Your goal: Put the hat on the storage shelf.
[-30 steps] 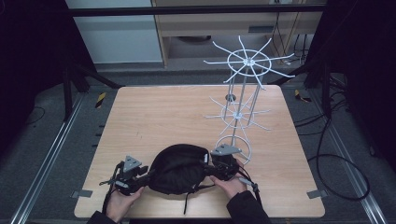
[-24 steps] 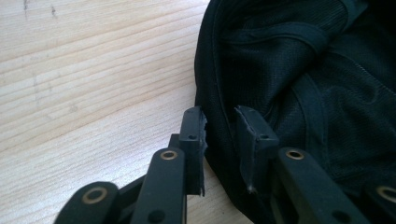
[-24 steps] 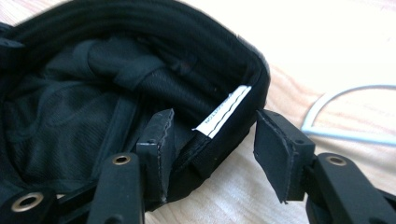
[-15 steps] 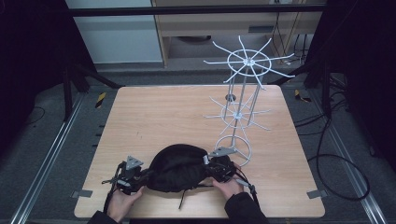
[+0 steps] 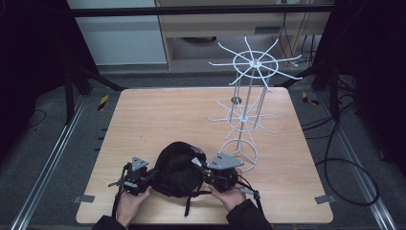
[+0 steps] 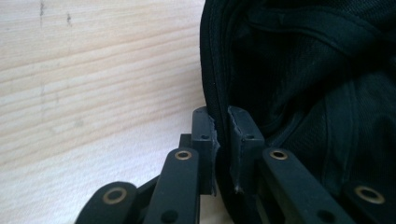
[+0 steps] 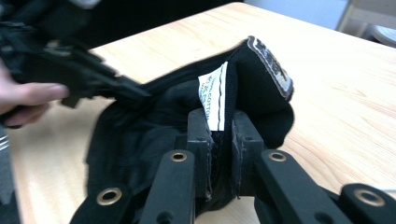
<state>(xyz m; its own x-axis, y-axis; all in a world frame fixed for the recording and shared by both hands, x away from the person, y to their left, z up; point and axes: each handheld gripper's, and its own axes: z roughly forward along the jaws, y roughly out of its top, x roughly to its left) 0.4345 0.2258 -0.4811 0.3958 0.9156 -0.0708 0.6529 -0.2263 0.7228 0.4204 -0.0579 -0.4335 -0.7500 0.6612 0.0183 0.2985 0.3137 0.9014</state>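
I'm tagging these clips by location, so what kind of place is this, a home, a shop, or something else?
Most likely a lab or recording rig, not a home: a bare wooden table stands between metal floor rails, loose cables trail across the grey floor, and a person works a black cap with handheld grippers beside a white wire rack.

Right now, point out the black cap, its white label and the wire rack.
black cap (image 5: 176,167), high view, on its crown.
white label (image 7: 215,100), right gripper view, on its printed face.
wire rack (image 5: 254,63), high view, on its top hub.
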